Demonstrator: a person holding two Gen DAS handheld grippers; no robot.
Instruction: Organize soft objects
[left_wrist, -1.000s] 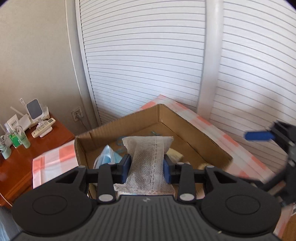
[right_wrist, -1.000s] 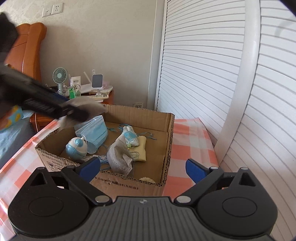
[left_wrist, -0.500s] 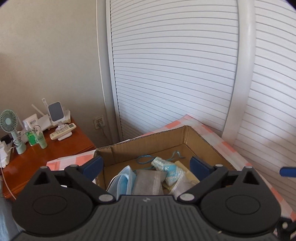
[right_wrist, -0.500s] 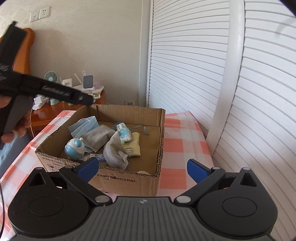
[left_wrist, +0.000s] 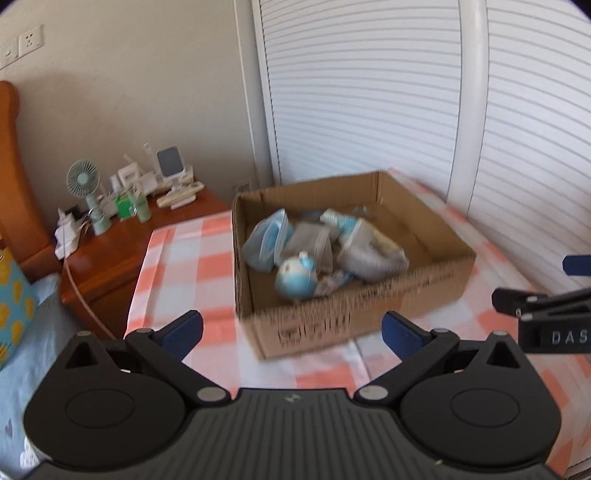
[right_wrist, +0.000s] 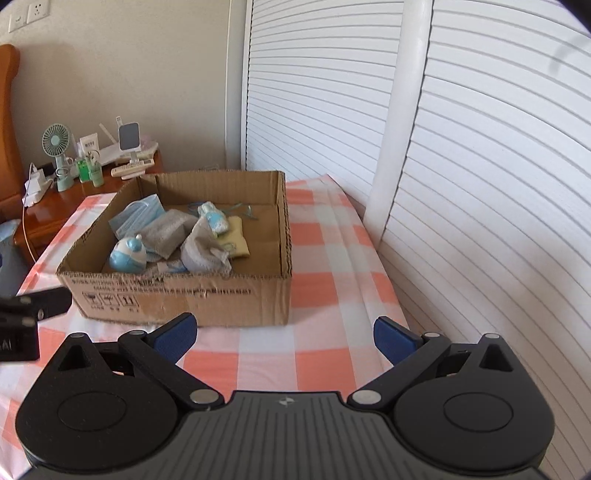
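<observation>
Checked cloth; only left view shows pillow.

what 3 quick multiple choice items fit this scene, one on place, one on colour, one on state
1. Where are the masks?
A. in the box
B. on the nightstand
C. on the cloth beside the box

2. What colours is the tablecloth?
A. green and white
B. orange and white
C. plain blue

3. How is the left gripper?
A. shut on a mask
B. open, empty
C. shut on the fan

Answers:
1 A, masks lie inside the box.
2 B, tablecloth shows orange and white checks.
3 B, left gripper jaws stand wide, nothing between.
</observation>
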